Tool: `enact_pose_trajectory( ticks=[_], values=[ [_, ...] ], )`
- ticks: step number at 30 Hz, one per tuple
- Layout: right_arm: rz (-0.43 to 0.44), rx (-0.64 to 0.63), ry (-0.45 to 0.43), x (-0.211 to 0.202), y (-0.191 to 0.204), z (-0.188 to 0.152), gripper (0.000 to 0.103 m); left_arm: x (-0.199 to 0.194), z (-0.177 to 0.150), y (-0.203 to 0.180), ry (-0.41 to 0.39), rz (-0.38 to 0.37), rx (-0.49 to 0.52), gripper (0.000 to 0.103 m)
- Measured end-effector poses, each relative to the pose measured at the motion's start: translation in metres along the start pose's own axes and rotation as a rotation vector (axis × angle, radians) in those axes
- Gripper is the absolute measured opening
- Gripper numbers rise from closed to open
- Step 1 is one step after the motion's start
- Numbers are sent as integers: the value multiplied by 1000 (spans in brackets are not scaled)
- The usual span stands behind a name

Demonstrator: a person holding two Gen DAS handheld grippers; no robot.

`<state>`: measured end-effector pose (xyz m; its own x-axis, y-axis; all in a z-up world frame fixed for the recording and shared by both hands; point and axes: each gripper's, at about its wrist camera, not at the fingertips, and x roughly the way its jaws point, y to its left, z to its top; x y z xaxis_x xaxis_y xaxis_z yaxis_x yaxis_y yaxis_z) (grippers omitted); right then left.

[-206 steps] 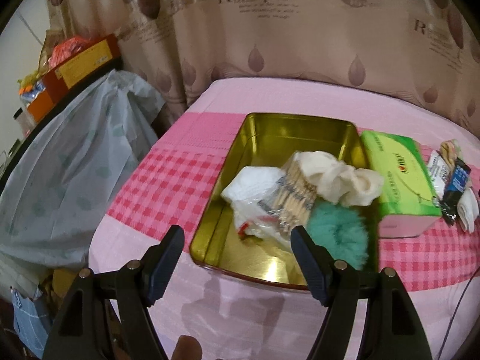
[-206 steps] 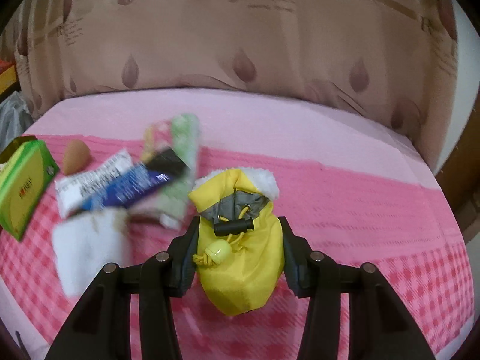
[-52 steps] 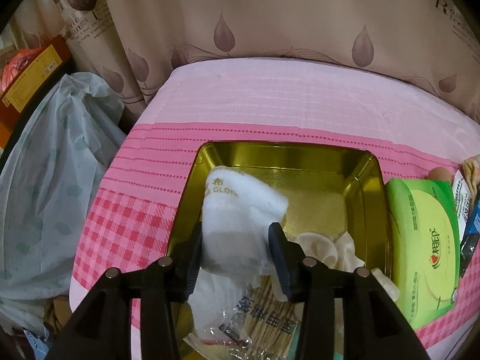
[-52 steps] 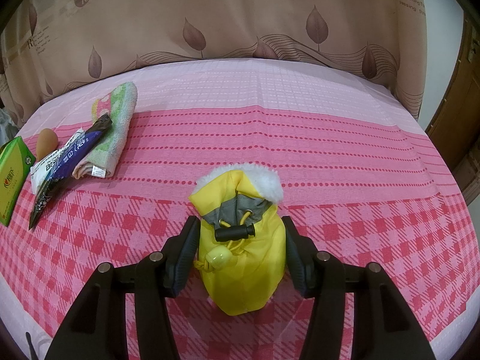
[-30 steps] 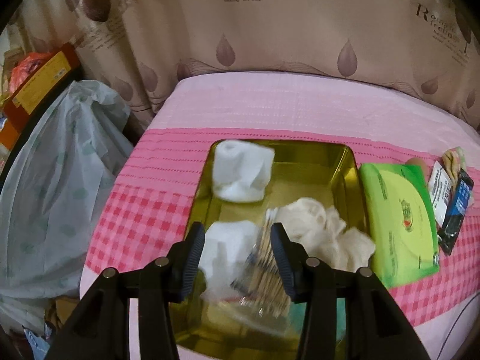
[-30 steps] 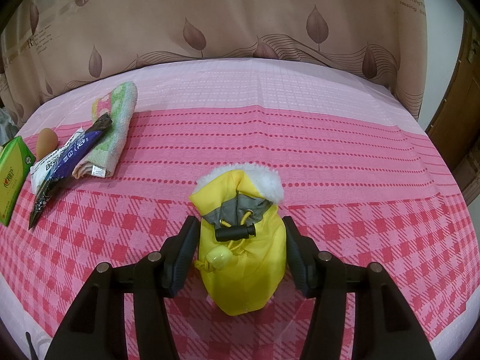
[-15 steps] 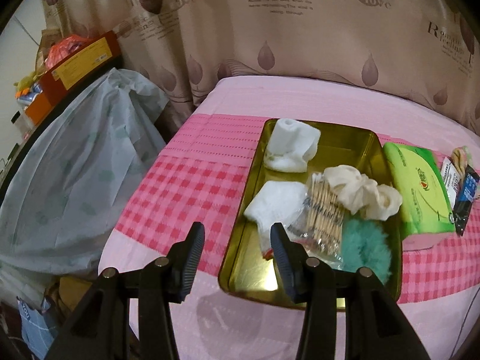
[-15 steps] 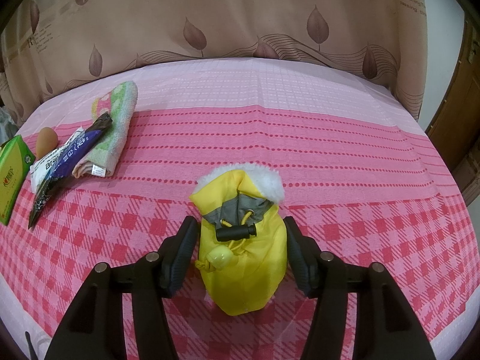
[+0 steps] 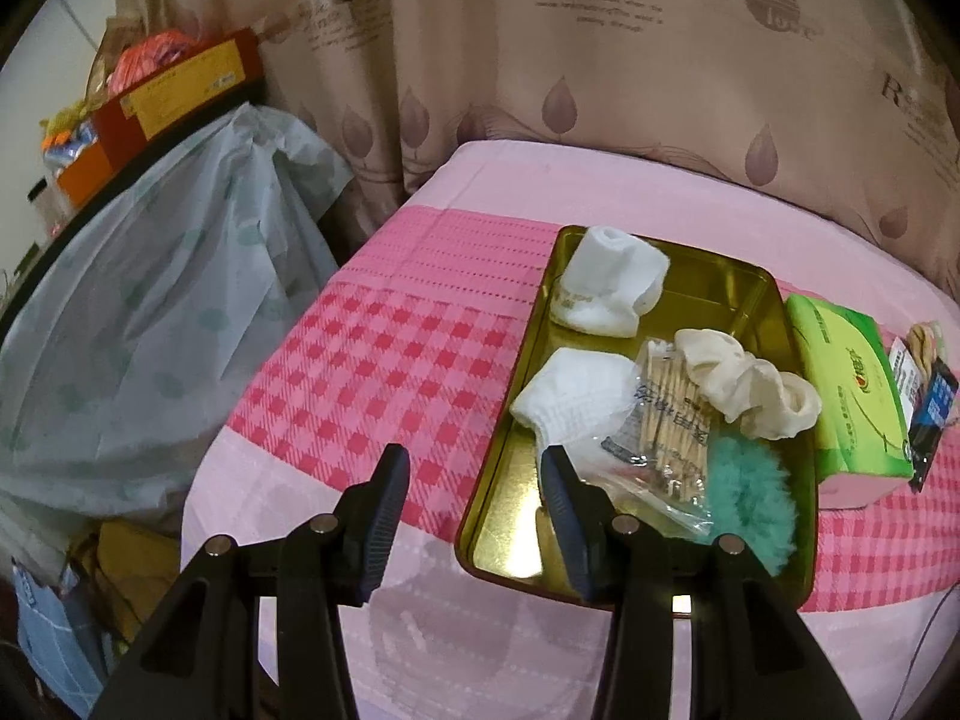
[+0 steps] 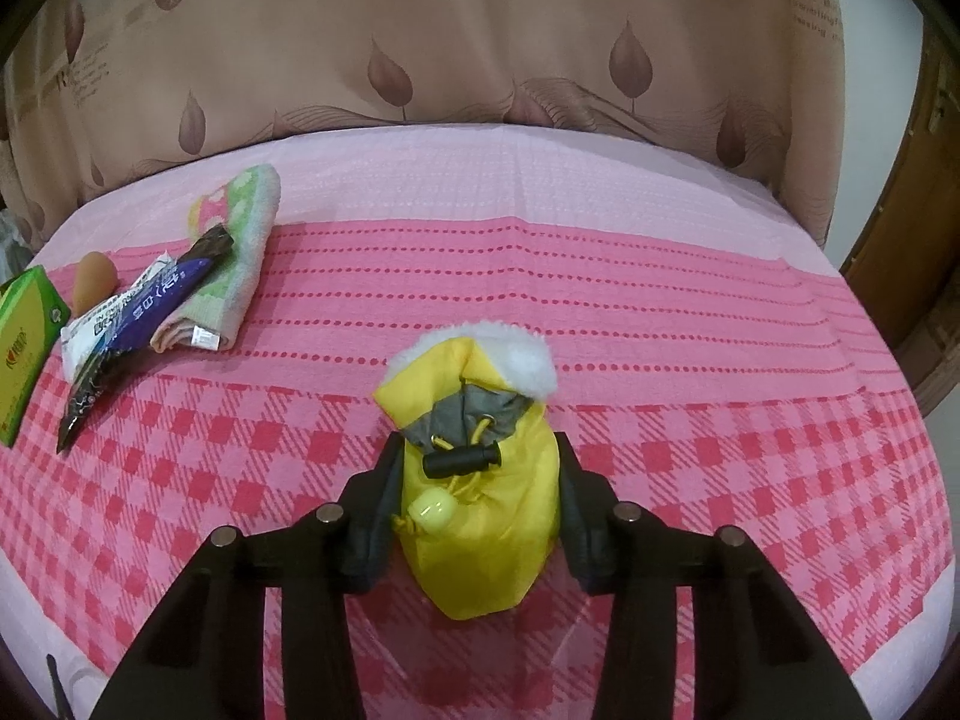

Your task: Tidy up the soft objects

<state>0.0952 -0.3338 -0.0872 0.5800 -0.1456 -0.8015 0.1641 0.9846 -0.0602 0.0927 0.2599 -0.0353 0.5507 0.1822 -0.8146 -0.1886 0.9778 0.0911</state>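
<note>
Claw on our right pinches the yellow pouch; its jaws have just been closing, and both pads press on the pouch's sides. The pouch has a white fleecy rim, a grey collar and a black cord lock, and it stands on the pink checked cloth of the counter. To its left, well apart, lie a folded green towel, a dark blue packet with white writing too small for us to read, a brown egg-shaped thing and a green tissue pack with a red logo.

Our left claw hangs spread with nothing between its jaws, above the near left corner of the gold tin. In the tin we see two white socks, the far one with faint gold lettering we cannot make out, a cream scrunchie, a clear bag of cotton swabs printed with characters, and a teal fluffy ball. The tissue pack lies just beside the tin's right wall. On the curtain behind we read "Romantic feeling" only in part, and "love".
</note>
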Motion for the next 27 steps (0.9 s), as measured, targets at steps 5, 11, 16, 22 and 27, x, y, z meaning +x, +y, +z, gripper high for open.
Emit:
enact_pose_trajectory(
  ticks=[5, 11, 16, 22, 27],
  values=[
    [3, -9, -14, -11, 11, -1, 40, -3, 0, 7, -16, 2, -35, 47],
    [74, -23, -56, -37, 40, 6, 40, -4, -1, 8, -16, 14, -42, 47],
    [162, -77, -92, -58, 85, 18, 40, -3, -1, 12, -13, 19, -61, 47],
    [293, -183, -117, -83, 157, 28, 40, -2, -1, 15, -8, 29, -79, 47],
    [400, -275, -119, -98, 221, 32, 40, 1, -1, 21, -2, 49, -103, 47]
  ],
)
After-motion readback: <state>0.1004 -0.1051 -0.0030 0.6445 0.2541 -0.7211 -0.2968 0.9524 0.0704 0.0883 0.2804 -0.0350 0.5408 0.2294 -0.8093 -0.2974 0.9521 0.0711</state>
